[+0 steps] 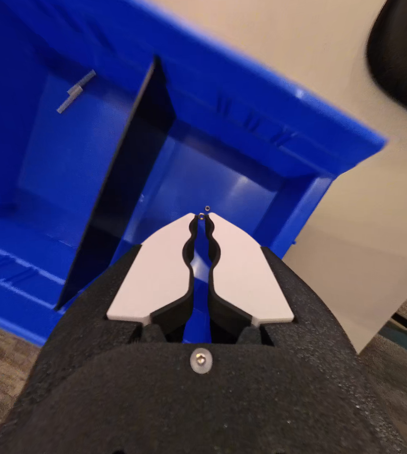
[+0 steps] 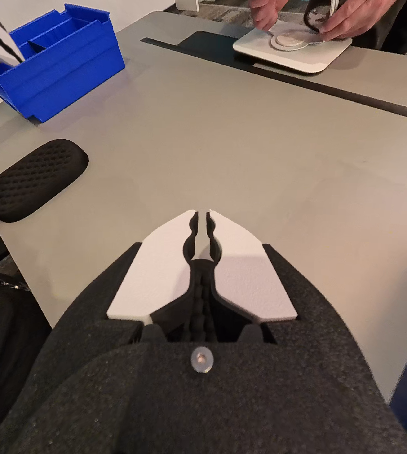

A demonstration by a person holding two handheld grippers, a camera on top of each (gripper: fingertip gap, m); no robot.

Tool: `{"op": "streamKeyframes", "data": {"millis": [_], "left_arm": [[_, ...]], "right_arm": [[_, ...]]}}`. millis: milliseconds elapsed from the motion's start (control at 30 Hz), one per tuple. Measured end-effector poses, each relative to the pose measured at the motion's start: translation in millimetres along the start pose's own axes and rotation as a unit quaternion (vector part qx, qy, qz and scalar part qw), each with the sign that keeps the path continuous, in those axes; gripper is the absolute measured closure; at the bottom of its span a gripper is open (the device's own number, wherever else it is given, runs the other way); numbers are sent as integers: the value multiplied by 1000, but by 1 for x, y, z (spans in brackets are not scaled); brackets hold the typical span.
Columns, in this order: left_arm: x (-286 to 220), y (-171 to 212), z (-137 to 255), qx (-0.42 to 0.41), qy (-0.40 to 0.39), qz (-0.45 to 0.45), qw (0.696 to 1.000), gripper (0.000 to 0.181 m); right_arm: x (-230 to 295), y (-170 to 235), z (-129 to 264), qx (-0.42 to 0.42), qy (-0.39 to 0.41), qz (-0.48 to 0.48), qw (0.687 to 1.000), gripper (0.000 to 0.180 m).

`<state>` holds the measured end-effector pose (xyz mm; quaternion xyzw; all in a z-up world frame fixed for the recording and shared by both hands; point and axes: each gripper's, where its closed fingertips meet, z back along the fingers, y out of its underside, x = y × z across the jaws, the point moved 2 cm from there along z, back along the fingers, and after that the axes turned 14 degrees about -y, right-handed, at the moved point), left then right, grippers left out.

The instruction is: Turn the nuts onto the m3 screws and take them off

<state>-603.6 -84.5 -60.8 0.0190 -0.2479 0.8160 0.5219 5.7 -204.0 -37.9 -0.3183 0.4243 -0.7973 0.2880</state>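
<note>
While left gripper (image 1: 201, 216) pinches nut (image 1: 201, 216), wrist rest (image 2: 35, 179) elsewhere

I see a bright blue bin (image 1: 222, 110) split by a black divider (image 1: 123, 184), with a grey screw (image 1: 74, 92) inside. Both my left gripper (image 1: 201, 216) and right gripper (image 2: 202, 211) are white-fingered on speckled black bodies. The worktop (image 2: 246, 147) is plain grey; the pad (image 2: 35, 179) is black and dimpled.

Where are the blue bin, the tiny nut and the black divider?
blue bin (image 1: 259, 103): left wrist view, far rim.
nut (image 1: 201, 216): left wrist view, the ring between the gripper tips.
black divider (image 1: 133, 177): left wrist view, its flat face.
</note>
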Motion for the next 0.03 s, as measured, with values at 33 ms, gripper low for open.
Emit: {"op": "streamKeyframes", "data": {"millis": [33], "left_arm": [[2, -10, 11, -14, -5, -3, 1000, 175]], "right_arm": [[0, 1, 0, -1, 0, 0, 1000, 174]]}}
